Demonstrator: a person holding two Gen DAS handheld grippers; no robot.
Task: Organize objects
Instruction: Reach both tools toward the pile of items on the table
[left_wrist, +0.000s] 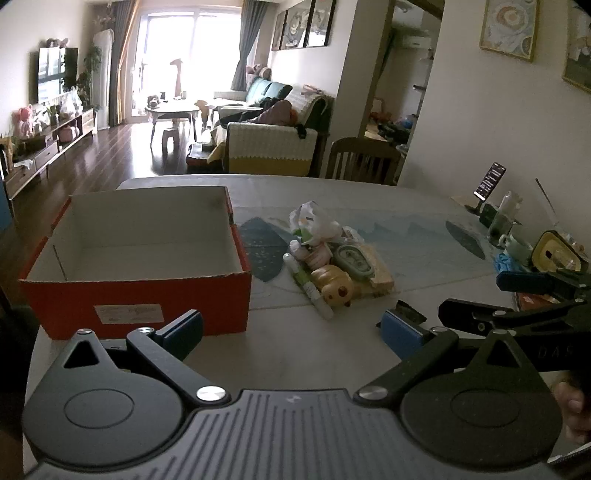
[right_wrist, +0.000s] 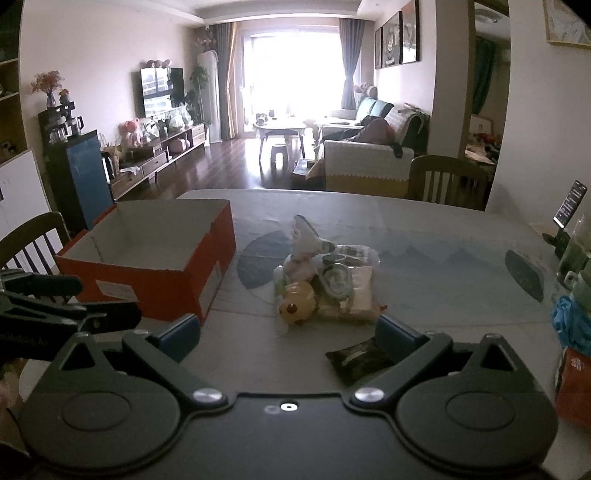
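Nothing is sorted yet, I judge: the red box stands empty on the table, the pile of small items just beside it. My left gripper and right gripper both gape apart, holding nothing.

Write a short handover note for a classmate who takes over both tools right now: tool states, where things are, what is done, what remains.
Left tool: open, holding nothing, low over the table.
Right tool: open, holding nothing; a dark packet lies by its right finger.
Red box: on the left, nothing inside.
Pile of small items: heaped right of the box.
Done: nothing boxed.
Left: probably move the pile and packet into the box.
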